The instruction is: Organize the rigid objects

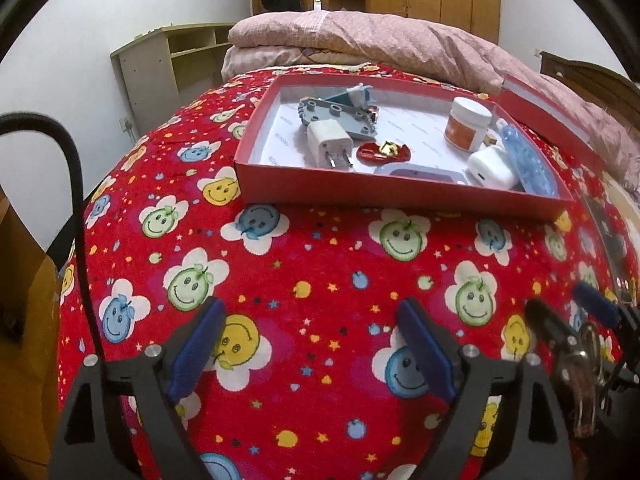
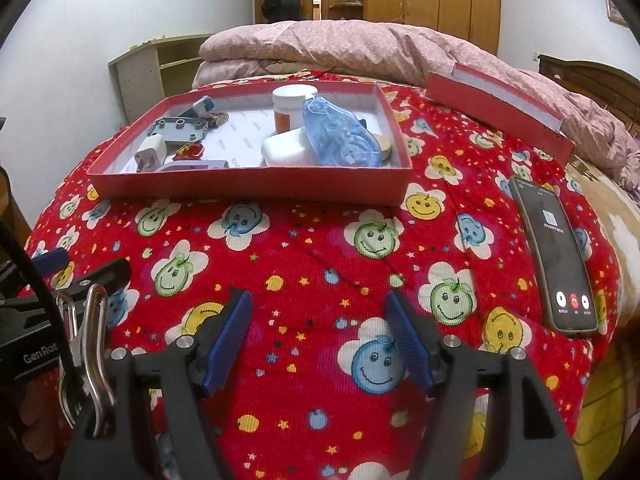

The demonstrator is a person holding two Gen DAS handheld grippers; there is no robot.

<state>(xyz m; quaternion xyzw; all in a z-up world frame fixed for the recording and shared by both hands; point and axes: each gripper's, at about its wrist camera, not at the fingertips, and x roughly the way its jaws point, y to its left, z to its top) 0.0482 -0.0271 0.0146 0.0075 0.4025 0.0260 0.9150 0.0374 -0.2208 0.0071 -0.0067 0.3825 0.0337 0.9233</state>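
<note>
Both grippers, left gripper and right gripper, are apart and hold nothing. Reach slowly to the box at 12 o'clock.

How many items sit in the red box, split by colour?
White: 3, the charger plug, the jar with an orange label, the rounded case
Blue or grey-blue: 4, the correction-tape dispenser, the studded plate, the tray-like piece, the small piece at the back
Red: 1, the toy car
Total: 8, plus a partly hidden beige thing.

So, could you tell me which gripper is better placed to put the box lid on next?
Probably the right gripper: the lid lies on its side, right of the box. Both grippers are open and empty.
</note>
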